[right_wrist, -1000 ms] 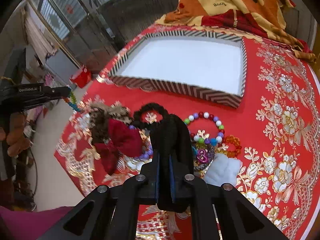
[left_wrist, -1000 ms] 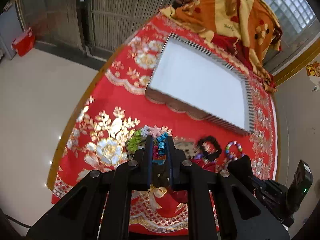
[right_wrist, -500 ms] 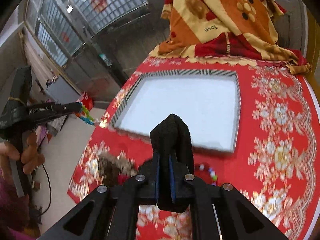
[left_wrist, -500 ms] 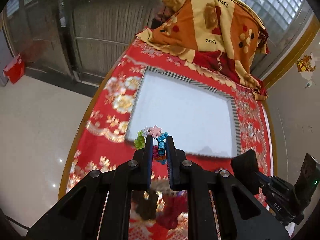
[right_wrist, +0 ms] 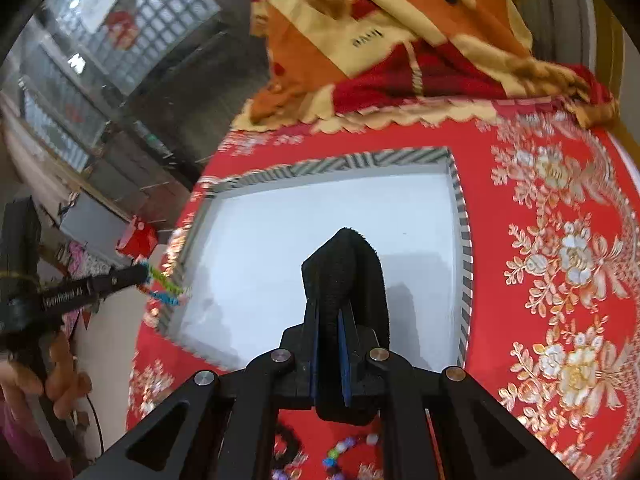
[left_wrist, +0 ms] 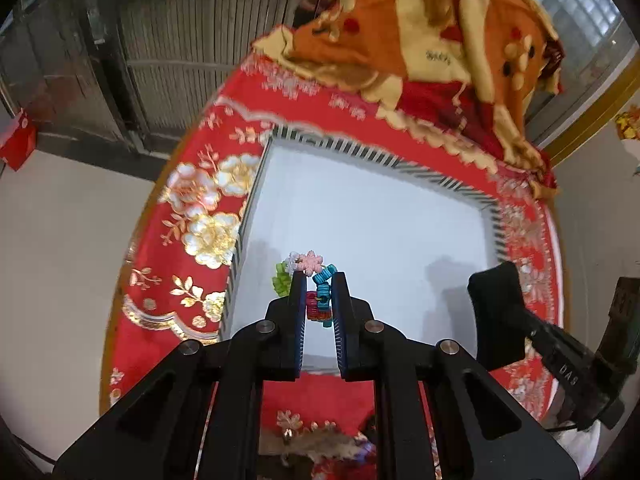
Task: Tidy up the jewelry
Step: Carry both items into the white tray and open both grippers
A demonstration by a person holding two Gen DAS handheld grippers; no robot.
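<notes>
Left wrist view: left gripper (left_wrist: 318,280) pinches a colourful beaded bracelet (left_wrist: 316,280) above the near-left corner of the white tray (left_wrist: 380,216); release it low, well inside the rim.

Right wrist view: right gripper (right_wrist: 328,312) clamps a black scrunchie (right_wrist: 344,268) over the tray's middle; set it apart from the bracelet.

I see a round counter (right_wrist: 520,168) under a red cloth with gold and white flowers, a shallow white tray (right_wrist: 464,240) with a striped rim lying on it, an orange blanket (right_wrist: 400,40) heaped at the far edge, beaded bracelets (right_wrist: 344,452) on the near edge
</notes>
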